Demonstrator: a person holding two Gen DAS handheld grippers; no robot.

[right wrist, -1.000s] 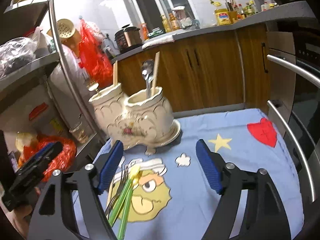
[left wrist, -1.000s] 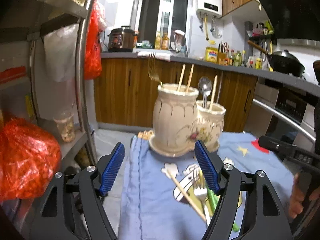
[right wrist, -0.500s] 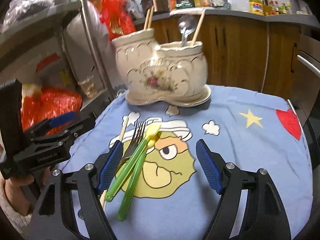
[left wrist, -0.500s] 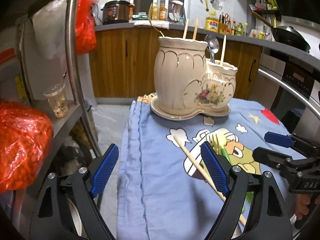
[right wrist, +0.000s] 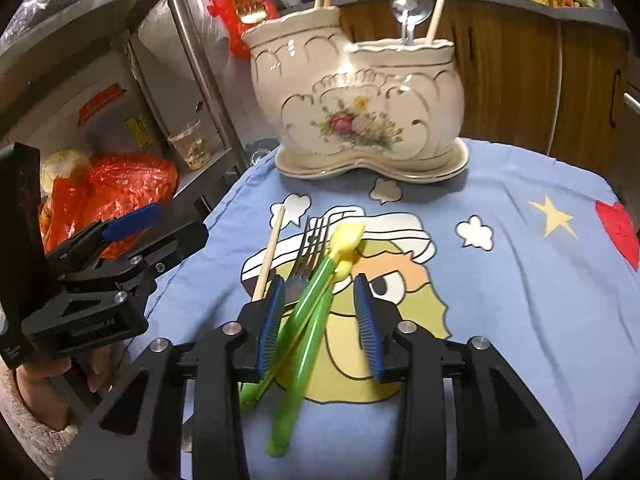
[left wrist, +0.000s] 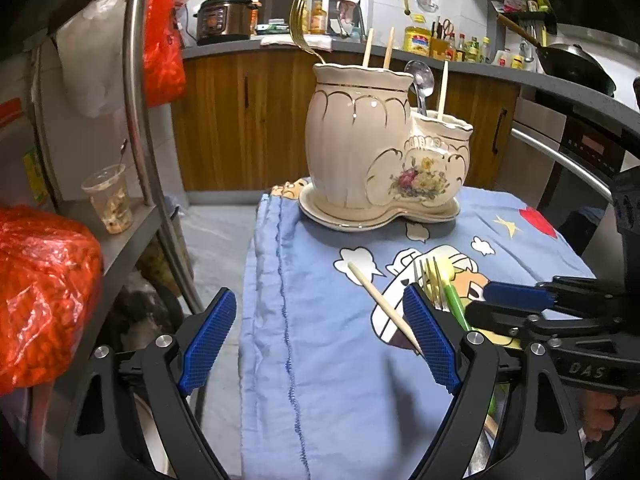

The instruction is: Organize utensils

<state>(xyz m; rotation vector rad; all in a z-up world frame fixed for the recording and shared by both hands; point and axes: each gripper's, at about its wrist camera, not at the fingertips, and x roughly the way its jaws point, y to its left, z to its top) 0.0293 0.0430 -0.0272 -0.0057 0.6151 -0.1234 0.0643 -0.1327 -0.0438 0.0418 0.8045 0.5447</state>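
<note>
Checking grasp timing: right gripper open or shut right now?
Open. The right gripper has a clear gap between its pads, straddling the green utensils without clamping them.

The blue cloth [right wrist: 520, 280] on the table lies bare on its right half, from the star to the red heart, and a hand could pass there freely. At the far edge the double ceramic holder [right wrist: 360, 104] stands on its saucer and blocks the way; chopsticks [left wrist: 378, 52], a spoon [right wrist: 410, 10] and a fork [left wrist: 298, 24] stick up out of it. On the left, a metal rack [left wrist: 140, 92] with a red bag [left wrist: 44, 292] and a plastic cup [left wrist: 108, 196] stands close beside the table. Near the front, a loose chopstick [right wrist: 270, 252], a metal fork [right wrist: 310, 248] and two green utensils [right wrist: 304, 332] lie together. The right hand-held gripper [right wrist: 320, 328] has its jaws on both sides of them, and the left hand-held gripper [right wrist: 120, 264] hangs just beside, so little room is left there.
</note>
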